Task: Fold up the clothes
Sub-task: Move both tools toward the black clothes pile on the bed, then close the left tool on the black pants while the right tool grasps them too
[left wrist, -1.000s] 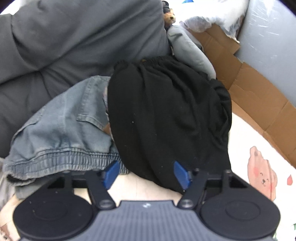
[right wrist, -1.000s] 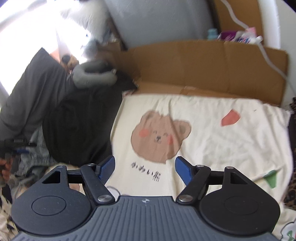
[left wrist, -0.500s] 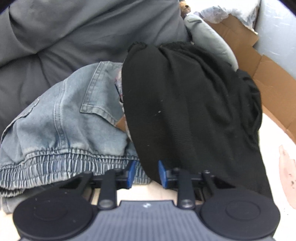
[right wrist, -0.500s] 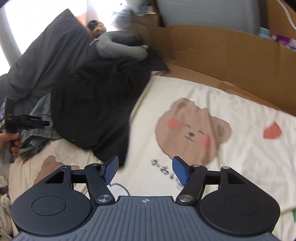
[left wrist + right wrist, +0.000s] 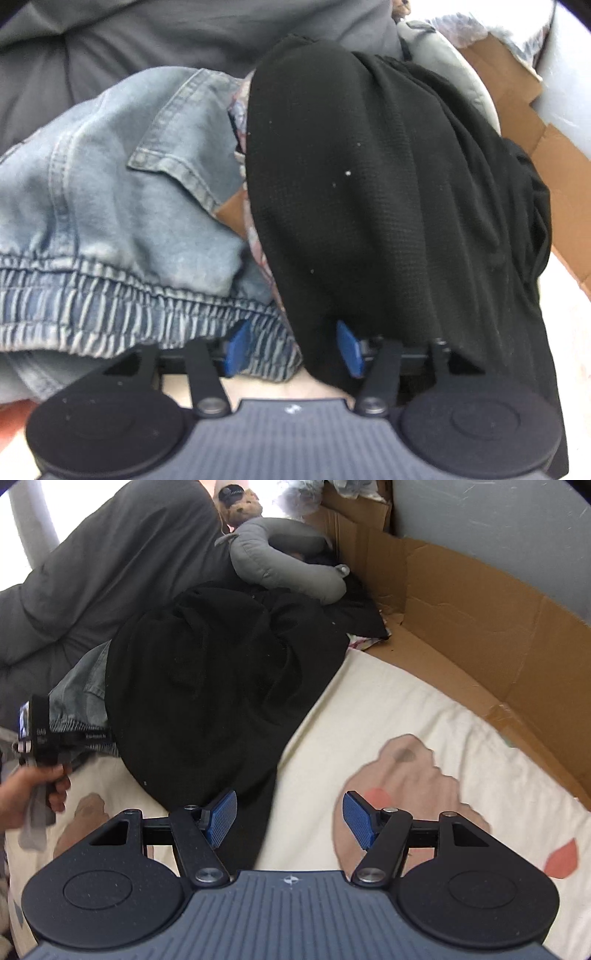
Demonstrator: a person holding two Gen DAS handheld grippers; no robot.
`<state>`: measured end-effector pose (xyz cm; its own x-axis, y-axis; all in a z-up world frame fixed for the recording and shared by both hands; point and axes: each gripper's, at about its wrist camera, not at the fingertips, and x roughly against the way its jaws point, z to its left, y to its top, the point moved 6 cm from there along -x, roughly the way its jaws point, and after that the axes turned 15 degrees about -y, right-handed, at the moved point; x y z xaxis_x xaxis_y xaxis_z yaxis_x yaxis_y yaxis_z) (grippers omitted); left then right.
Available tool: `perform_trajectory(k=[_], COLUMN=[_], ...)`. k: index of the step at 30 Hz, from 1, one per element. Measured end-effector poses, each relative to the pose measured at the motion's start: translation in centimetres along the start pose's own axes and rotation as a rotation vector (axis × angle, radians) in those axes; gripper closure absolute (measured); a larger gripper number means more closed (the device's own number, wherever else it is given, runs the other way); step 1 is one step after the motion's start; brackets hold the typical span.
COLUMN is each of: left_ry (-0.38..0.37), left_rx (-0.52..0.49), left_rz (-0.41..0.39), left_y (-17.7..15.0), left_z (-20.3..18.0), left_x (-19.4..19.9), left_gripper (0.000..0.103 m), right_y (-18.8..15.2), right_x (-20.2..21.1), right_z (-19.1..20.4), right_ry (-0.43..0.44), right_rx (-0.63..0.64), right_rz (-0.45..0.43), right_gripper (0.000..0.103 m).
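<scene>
A black knit garment (image 5: 369, 184) lies heaped on the bed, overlapping light-blue denim trousers (image 5: 110, 203) with an elastic waistband. My left gripper (image 5: 292, 347) is open at their near edges. The waistband and the black hem drape over and between its blue fingers (image 5: 236, 347). In the right wrist view, the same black garment (image 5: 203, 701) lies left of centre and the denim (image 5: 77, 690) shows beside it. My right gripper (image 5: 290, 819) hangs open over the cream bear-print sheet (image 5: 406, 720). Its left finger is above the black hem and nothing is held.
A grey duvet (image 5: 110, 554) rises behind the clothes. A grey neck pillow (image 5: 280, 565) and a teddy bear (image 5: 240, 506) lie at the back. Cardboard sheets (image 5: 480, 627) line the wall on the right. A hand (image 5: 29, 786) holds the left gripper.
The left gripper pushed forward under the clothes' edge. Its fingers narrowed half a second ago and stand wider again now. The right gripper swung left toward the black garment.
</scene>
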<state>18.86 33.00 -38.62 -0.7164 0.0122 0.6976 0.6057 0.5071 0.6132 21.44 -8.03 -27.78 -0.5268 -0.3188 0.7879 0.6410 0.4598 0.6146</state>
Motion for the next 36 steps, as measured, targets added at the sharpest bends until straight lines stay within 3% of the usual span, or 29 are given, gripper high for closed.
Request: perform_trajectory(k=[8,15,20,23,25,31,36], left_ry=[-0.055,-0.167,-0.195,-0.206,-0.241,-0.323,-0.402], left_rx=[-0.018,-0.002,-0.039,-0.024,0.02,0.022,0.005], left_rz=[-0.041,-0.062,-0.059,-0.055,-0.063,-0.124,-0.12], left_y=[0.4,0.9,0.9,0.7,0.8,0.4,-0.3], left_z=[0.1,0.6,0.2,0.9,1.5,0.6,-1.9], left_x=[0.3,0.5,1.2,2.6,3.8,8.0,11.1], left_gripper=[0.044,0.045,0.065,0.101,0.1,0.101,0.101], right_y=[-1.4,-4.6,-6.4,-6.7,-6.5,-5.9,-5.2], right_x=[-4.2,-5.9,-5.4,-4.9,-4.6,-4.2,-3.2], right_z=[6.8,11.9,13.2,13.5,13.6,14.4,16.2], right_ry=[0.051,0.085,0.09,0.088,0.089,0.1,0.129], right_rx=[-0.067,-0.066,-0.054,-0.054,-0.041,-0.043,-0.017], right_rz=[-0.003,0.017,0.034,0.032,0.023,0.006,-0.035], right_gripper=[0.036,0.036,0.036,0.036,0.036,0.036,0.036])
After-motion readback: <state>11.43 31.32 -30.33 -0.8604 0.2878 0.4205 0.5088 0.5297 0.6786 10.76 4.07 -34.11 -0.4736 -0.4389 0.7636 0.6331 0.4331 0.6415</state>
